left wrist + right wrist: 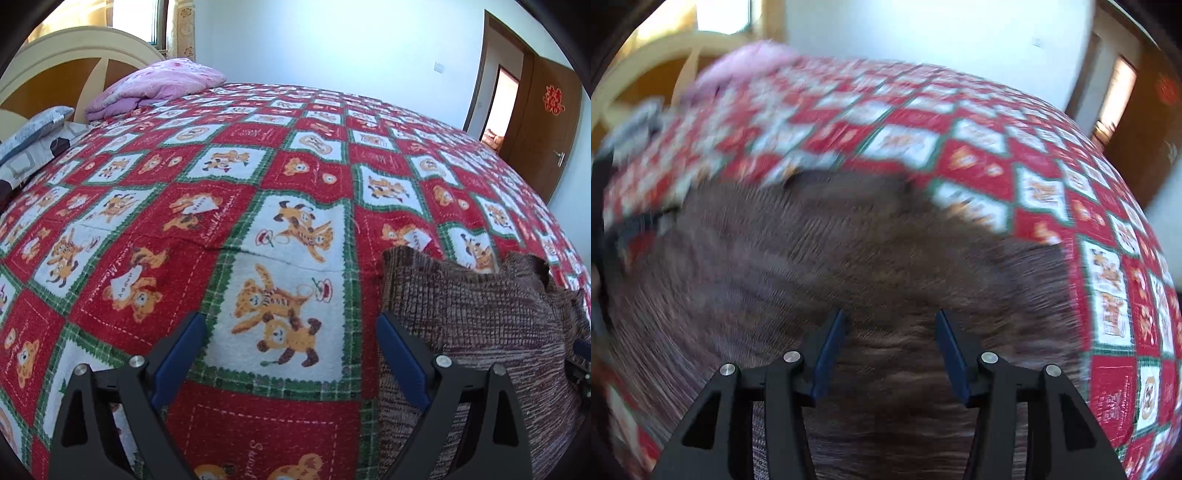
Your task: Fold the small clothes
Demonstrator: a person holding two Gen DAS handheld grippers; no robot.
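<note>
A brown knitted garment (480, 332) lies on the bed at the lower right of the left wrist view. My left gripper (291, 321) is open and empty above the red bear-pattern bedspread (258, 166); its right finger (402, 354) is at the garment's left edge. In the blurred right wrist view the garment (849, 251) fills the middle. My right gripper (890, 321) is open above it, with nothing between the fingers.
A pink folded quilt (159, 85) and grey pillows (33, 136) lie at the headboard (74, 55), far left. A wooden door (546, 122) stands open at the right. The bedspread (997, 155) stretches far beyond the garment.
</note>
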